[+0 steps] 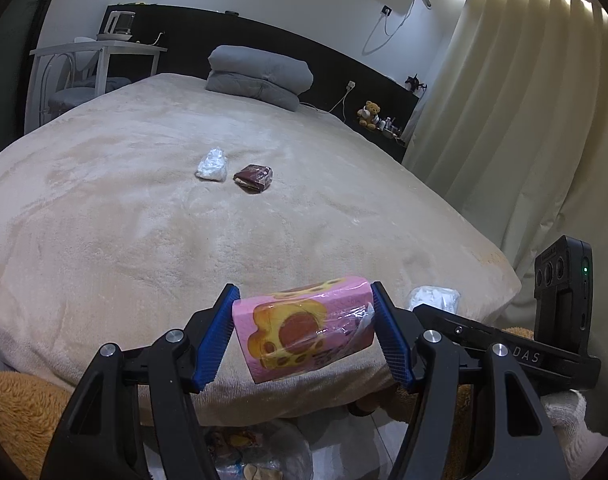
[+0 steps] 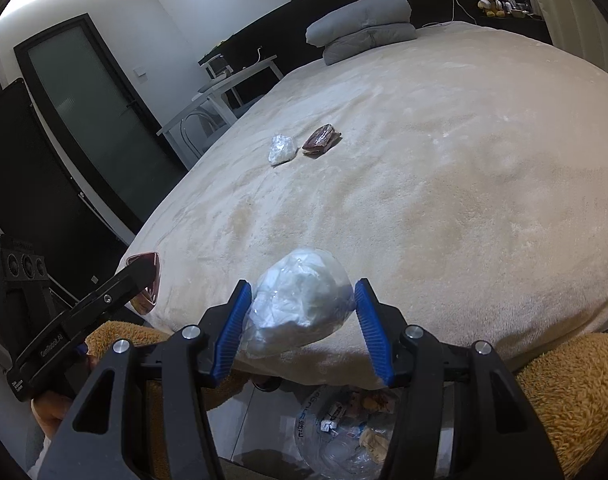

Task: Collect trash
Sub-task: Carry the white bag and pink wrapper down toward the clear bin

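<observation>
The left gripper (image 1: 304,330) is clamped on a pink packet (image 1: 304,328) printed with a yellow and orange paw design; both blue pads (image 1: 214,340) press on its ends, and the packet hangs tilted between them over the near edge of the bed (image 1: 124,220). The right gripper (image 2: 302,326) is clamped on a clear plastic bag stuffed with white tissue (image 2: 298,304); the left pad touches the bag's side, and the right pad meets its bulging edge. This bundle is likewise held over the bed's near edge.

Two further pieces of rubbish lie on the beige plush cover near the middle of the bed: a small white crumpled wrapper (image 1: 212,166) and, just beside it but apart, a dark brown wrapped packet (image 1: 254,178). Neither is touched by a gripper.

Below both grippers, on the floor at the foot of the bed, a clear plastic bag (image 2: 343,432) stands open with wrappers and scraps inside. An orange fleecy cover (image 2: 563,392) lies along the bed's lower edge on both sides.

At the head of the bed rests a folded grey quilt (image 1: 260,76). A teddy bear (image 1: 369,114) sits on the dark ledge by the cream curtain (image 1: 523,100). A white table (image 1: 96,56) stands at the far left corner.
</observation>
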`<move>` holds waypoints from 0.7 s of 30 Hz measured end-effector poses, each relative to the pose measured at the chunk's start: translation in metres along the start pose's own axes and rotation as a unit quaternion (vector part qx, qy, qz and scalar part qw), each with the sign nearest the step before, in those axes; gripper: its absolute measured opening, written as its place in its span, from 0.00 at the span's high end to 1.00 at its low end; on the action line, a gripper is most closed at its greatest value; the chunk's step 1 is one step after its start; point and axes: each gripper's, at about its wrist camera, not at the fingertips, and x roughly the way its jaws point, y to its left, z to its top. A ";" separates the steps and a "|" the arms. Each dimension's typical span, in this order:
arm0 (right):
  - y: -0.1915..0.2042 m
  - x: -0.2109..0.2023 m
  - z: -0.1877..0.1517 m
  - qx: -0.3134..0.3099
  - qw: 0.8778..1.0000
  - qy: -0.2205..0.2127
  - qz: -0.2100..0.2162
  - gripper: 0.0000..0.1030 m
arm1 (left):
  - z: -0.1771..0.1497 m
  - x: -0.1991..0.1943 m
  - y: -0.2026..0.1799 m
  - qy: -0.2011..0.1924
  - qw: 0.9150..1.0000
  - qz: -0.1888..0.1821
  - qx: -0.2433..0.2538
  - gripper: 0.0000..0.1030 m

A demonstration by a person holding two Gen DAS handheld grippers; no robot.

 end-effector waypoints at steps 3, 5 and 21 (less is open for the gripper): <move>0.001 0.004 -0.005 -0.008 1.000 0.014 0.007 0.48 | -0.006 -0.002 0.002 0.012 1.000 -0.001 0.001 0.38; 0.001 0.006 -0.009 -0.013 1.000 0.022 0.011 0.48 | -0.010 -0.001 0.004 0.022 1.000 -0.005 -0.002 0.38; 0.001 0.035 -0.035 -0.030 0.993 0.110 0.033 0.48 | -0.036 0.022 0.016 0.111 0.993 -0.022 -0.025 0.37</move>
